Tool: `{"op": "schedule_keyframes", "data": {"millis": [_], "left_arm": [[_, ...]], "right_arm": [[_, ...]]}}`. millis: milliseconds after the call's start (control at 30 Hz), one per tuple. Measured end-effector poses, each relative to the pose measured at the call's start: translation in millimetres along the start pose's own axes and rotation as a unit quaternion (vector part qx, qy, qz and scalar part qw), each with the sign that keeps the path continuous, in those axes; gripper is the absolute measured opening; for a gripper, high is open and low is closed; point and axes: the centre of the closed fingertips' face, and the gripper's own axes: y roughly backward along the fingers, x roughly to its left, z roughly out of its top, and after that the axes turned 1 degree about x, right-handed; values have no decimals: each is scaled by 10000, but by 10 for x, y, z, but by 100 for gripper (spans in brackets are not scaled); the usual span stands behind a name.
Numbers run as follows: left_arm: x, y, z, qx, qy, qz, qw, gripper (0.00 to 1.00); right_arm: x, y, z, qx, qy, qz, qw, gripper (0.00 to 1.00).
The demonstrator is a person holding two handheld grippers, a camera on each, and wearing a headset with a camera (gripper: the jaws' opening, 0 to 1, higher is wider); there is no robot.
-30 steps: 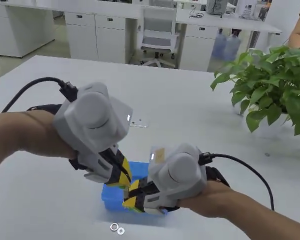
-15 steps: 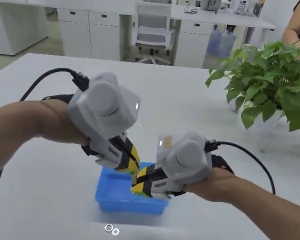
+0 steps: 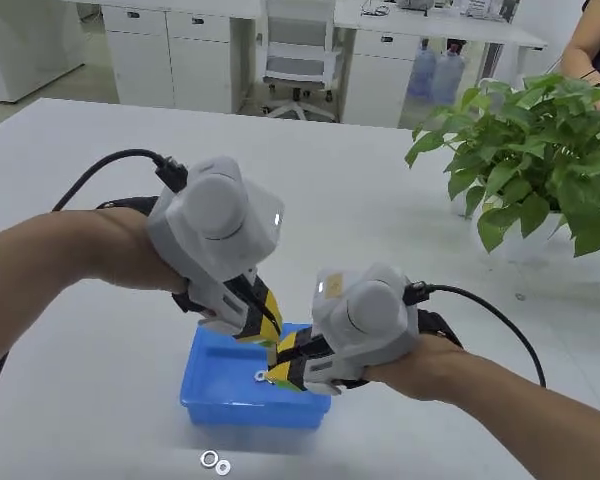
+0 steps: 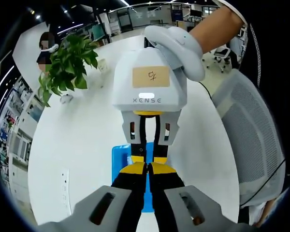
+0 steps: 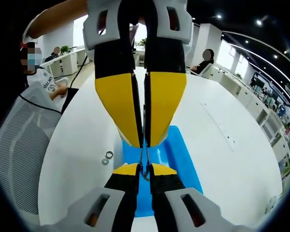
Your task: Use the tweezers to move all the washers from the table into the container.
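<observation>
Blue open-topped container point(image 3: 215, 400) on the white worktop point(image 3: 380, 220), with one washer point(image 3: 261, 377) lying on its floor near the right-hand wall. Two further washers point(image 3: 216, 463) rest on the worktop just in front of the container, side by side and apart from its wall; in the right gripper view they appear to the left of the blue tray. The left tool point(image 3: 260, 325) and the right tool point(image 3: 278, 372) meet tip to tip above the container, the left angled down from the upper left, the right reaching in from the right with its tips just beside the washer inside. Right tool: jaws clenched on a thin metal sliver, the tweezers point(image 5: 144, 166), seen in the slit between its yellow-and-black tips. Left tool: jaws drawn together to a narrow slit; whether it also pinches the tweezers cannot be told. Writing: in the left gripper view the white housing of the right tool carries the raised word "XENSE" point(image 4: 146, 100) beneath a tan sticker point(image 4: 151, 76) with a handwritten mark that cannot be read; the same sticker shows on top of that housing in the head view. A black cable point(image 3: 100, 170) runs from the left tool over the person's forearm. Background: a potted plant point(image 3: 535, 170) at the far right of the worktop; an office chair point(image 3: 300, 50), white cabinets point(image 3: 170, 60) and two water bottles point(image 3: 435, 72) beyond it.
</observation>
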Motion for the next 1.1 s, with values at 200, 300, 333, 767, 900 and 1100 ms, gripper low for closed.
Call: {"op": "schedule_keyframes", "data": {"millis": [200,300,333,767,900,1100], "left_arm": [[49,-110,-73,13,41,-32,10000,5],[61,-147,-101,24,66,-29,10000,6],[67,-164,-115,25,90,-31,10000,6],[119,-318,-241,27,217,-109,9997,6],[123,-357,-254,31,215,-131,9997,6],[133,-392,-273,37,218,-146,9997,6]], "right_arm": [[-38,-77,-98,44,-84,30,10000,9],[-43,-110,-134,59,-122,43,9999,9],[-46,-126,-150,71,-129,53,9999,9],[-73,-249,-302,210,-245,173,9993,10],[-79,-270,-341,251,-269,199,9991,10],[-83,-287,-375,284,-291,231,9989,10]]}}
